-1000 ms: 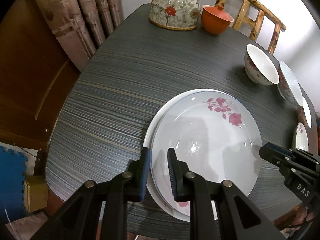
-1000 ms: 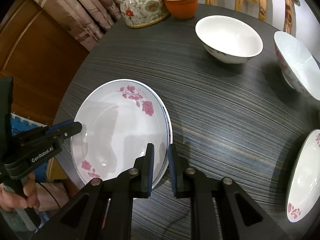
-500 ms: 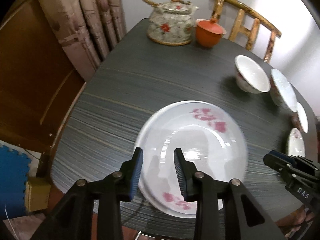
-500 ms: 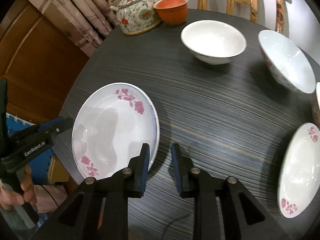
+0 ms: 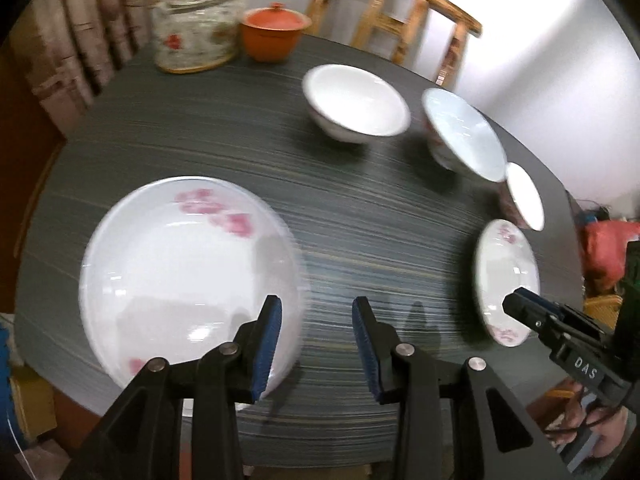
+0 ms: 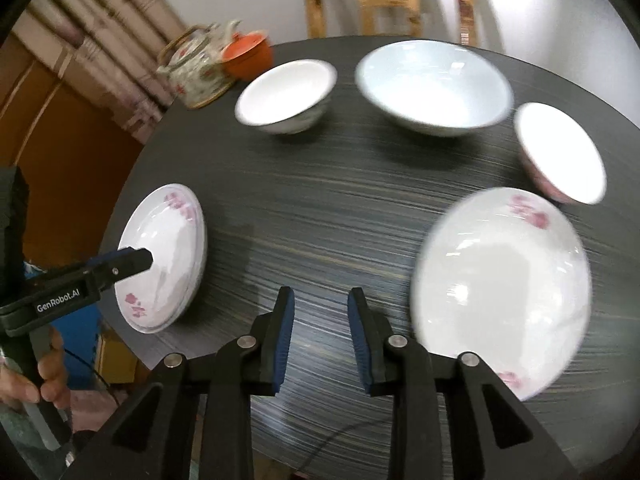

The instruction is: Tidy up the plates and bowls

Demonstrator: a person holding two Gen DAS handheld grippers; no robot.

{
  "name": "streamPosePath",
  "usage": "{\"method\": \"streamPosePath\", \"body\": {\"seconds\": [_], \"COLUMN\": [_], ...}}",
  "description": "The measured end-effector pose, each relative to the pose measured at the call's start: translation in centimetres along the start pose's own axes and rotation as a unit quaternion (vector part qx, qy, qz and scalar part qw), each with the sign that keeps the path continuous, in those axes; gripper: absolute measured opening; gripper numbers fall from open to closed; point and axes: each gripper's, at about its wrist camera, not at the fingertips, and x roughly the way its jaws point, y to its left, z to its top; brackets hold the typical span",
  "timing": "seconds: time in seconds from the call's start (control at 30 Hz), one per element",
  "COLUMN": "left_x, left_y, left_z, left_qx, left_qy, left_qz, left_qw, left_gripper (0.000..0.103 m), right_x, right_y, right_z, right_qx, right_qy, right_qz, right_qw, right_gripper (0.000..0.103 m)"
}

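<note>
Now | left hand-held gripper empty, part open | right hand-held gripper empty, jaws opening | stack near-left on table | plate near-right: pinch rim squarely (glaze looks slippery)
</note>
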Motion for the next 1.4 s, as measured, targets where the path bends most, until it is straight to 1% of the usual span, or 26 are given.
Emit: {"method": "streamPosePath", "body": {"seconds": [0.17,0.33,0.4,0.57,0.7,0.77,0.93,1.07,1.2,1.33,1.4], "left_x": [1.1,2.9,3.9,6.3,7.6,8.2,10.0,10.8,11.4,11.5,11.7], "left_y": [-3.8,-7.3,-8.3,-10.6,-12.0,-12.4,-13.4,-13.5,-13.8,-13.9,-14.1], "left_z": [0.4,0.6,0.4,0.5,0.5,0.5,0.6,0.7,0.6,0.7,0.8], "left_qx": [0.006,0.014,0.010,-0.004,-0.008,-0.012,-0.020,-0.022,-0.021,-0.018,-0.016], "left_qy": [0.010,0.023,0.035,0.056,0.061,0.062,0.074,0.084,0.092,0.093,0.094], "left_qz": [-0.043,-0.059,-0.074,-0.097,-0.110,-0.120,-0.118,-0.119,-0.116,-0.114,-0.113], "left_qw": [0.9990,0.9979,0.9966,0.9937,0.9921,0.9908,0.9900,0.9890,0.9888,0.9890,0.9891], "left_gripper": [0.037,0.037,0.037,0.037,0.037,0.037,0.037,0.035,0.035,0.035,0.035], "right_x": [-2.5,-3.8,-4.0,-4.0,-3.3,-2.8,-1.8,-0.9,-0.3,0.1,0.3], "right_y": [-5.7,-11.2,-13.2,-17.2,-19.1,-20.1,-21.5,-21.8,-21.8,-21.9,-21.9], "right_z": [-1.0,-2.4,-2.7,-3.2,-3.3,-3.3,-3.2,-3.1,-3.1,-3.0,-3.1], "right_qx": [0.043,0.082,0.100,0.131,0.140,0.148,0.160,0.162,0.163,0.163,0.164], "right_qy": [-0.018,-0.021,-0.020,-0.016,-0.009,-0.010,-0.008,-0.001,0.000,0.001,0.002], "right_qz": [-0.004,-0.014,-0.013,-0.018,-0.018,-0.011,0.000,0.008,0.016,0.022,0.023], "right_qw": [0.999,0.996,0.995,0.991,0.990,0.989,0.987,0.987,0.986,0.986,0.986], "right_gripper": [0.027,0.028,0.028,0.028,0.028,0.027,0.027,0.022,0.020,0.015,0.015]}}
